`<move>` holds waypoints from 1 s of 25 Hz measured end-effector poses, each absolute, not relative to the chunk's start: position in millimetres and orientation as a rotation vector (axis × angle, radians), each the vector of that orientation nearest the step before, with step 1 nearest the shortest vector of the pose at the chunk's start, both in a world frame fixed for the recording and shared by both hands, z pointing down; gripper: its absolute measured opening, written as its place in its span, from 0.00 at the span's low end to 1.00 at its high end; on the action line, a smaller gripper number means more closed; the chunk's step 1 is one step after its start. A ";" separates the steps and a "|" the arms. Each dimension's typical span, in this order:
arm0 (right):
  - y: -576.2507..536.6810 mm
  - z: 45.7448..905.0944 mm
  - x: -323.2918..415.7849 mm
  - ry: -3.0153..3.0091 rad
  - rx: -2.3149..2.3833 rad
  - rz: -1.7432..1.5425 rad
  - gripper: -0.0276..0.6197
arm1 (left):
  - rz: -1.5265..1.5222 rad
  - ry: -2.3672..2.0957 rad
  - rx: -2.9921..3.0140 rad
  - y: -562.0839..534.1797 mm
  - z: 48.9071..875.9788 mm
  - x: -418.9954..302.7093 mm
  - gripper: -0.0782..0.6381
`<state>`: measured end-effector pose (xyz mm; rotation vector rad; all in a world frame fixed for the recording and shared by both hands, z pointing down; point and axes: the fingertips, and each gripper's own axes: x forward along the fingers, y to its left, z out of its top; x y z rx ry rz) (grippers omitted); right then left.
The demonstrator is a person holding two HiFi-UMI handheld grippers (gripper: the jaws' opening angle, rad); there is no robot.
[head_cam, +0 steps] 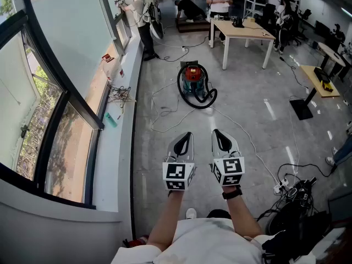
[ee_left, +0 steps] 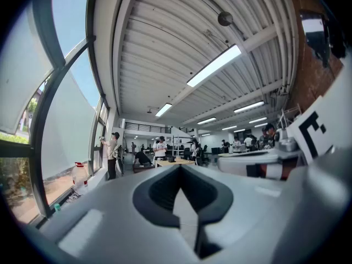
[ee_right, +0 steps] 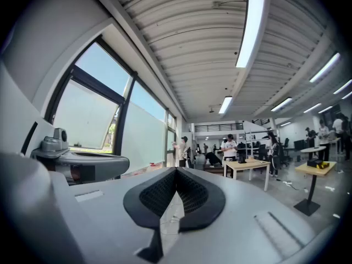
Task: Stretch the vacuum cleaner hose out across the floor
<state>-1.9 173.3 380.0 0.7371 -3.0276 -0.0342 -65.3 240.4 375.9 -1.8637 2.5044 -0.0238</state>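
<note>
Item 1 – left gripper [head_cam: 186,136] [ee_left: 180,168]: jaws pressed together, tips meeting, nothing between them; held level over the grey floor [head_cam: 247,100], marker cube [head_cam: 179,176] at its rear. Item 2 – right gripper [head_cam: 220,132] [ee_right: 176,170]: jaws likewise closed on nothing, level, just beside the left one and parallel to it, with its own marker cube [head_cam: 228,172]. Both point towards the vacuum cleaner [head_cam: 191,75], a red-and-teal canister standing on the floor well ahead of the 2 grippers. Its black hose [head_cam: 201,102] lies coiled in a loop around the canister, the near side of the loop resting on the floor in front of it, well apart from either gripper. A thin white cord [head_cam: 165,126] trails over the floor between canister and grippers and runs right to a power strip [head_cam: 279,188]. Left: a long white window sill [head_cam: 110,158] carrying a bottle [head_cam: 111,66] and tangled wires [head_cam: 120,95]. Beyond the vacuum cleaner: 1 wood-topped table [head_cam: 242,32] on white legs, with several people past it.
</note>
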 end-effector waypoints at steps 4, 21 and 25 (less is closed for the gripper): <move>153.6 387.0 -41.8 -3.025 0.702 0.002 0.03 | 0.019 2.584 -1.855 220.4 390.9 -117.4 0.11; -87.2 372.4 -182.2 -3.160 0.537 -0.032 0.36 | -0.102 2.669 -1.789 -14.6 405.8 -254.0 0.11; -144.0 374.2 -189.2 -3.166 0.564 -0.026 0.31 | -0.108 2.641 -1.782 -71.4 407.5 -261.7 0.11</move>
